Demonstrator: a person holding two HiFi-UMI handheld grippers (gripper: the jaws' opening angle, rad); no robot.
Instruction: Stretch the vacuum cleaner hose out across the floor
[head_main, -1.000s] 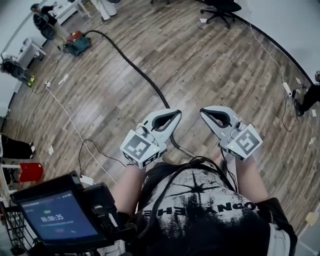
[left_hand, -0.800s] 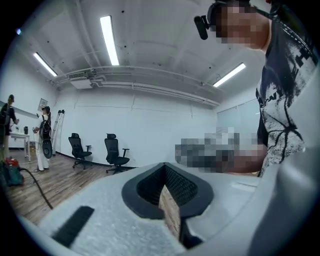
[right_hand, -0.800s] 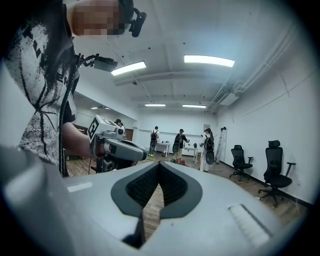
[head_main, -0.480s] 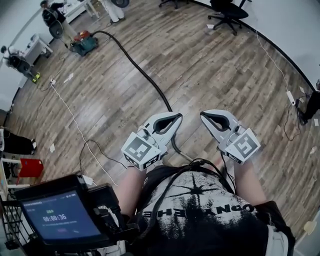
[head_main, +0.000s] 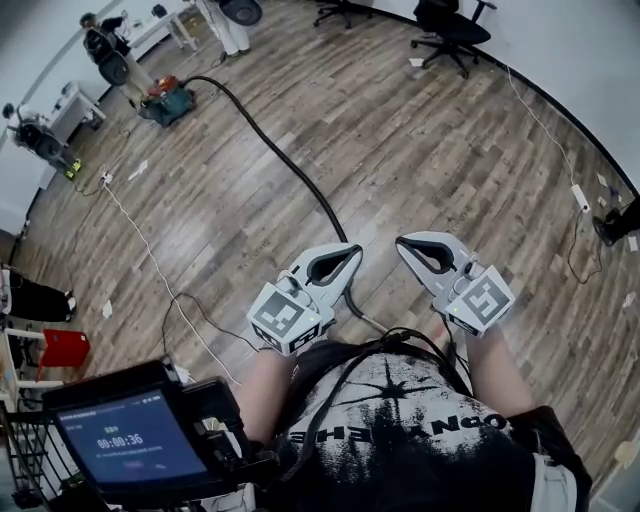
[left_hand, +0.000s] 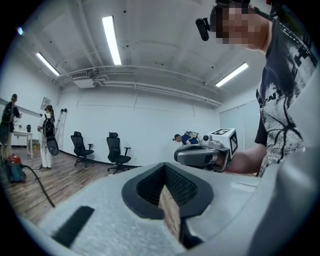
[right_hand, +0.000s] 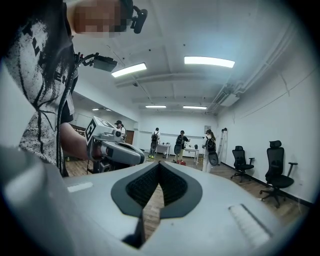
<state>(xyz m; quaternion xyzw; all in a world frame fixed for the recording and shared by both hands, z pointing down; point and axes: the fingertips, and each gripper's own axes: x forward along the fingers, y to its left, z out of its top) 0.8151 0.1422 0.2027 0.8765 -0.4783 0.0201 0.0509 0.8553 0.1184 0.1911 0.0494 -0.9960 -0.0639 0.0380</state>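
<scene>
left gripper: jaws together, empty | right gripper: jaws together, empty | hose: on floor, runs from far-left vacuum toward person

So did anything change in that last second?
Hardly anything. The left tool and right tool sank slightly lower in the head view, toward the person's body, as the camera tipped up to show more of the far room. Nothing was grabbed or released: both tools stayed shut and empty. The black hose kept its line across the floor from the vacuum cleaner.
</scene>
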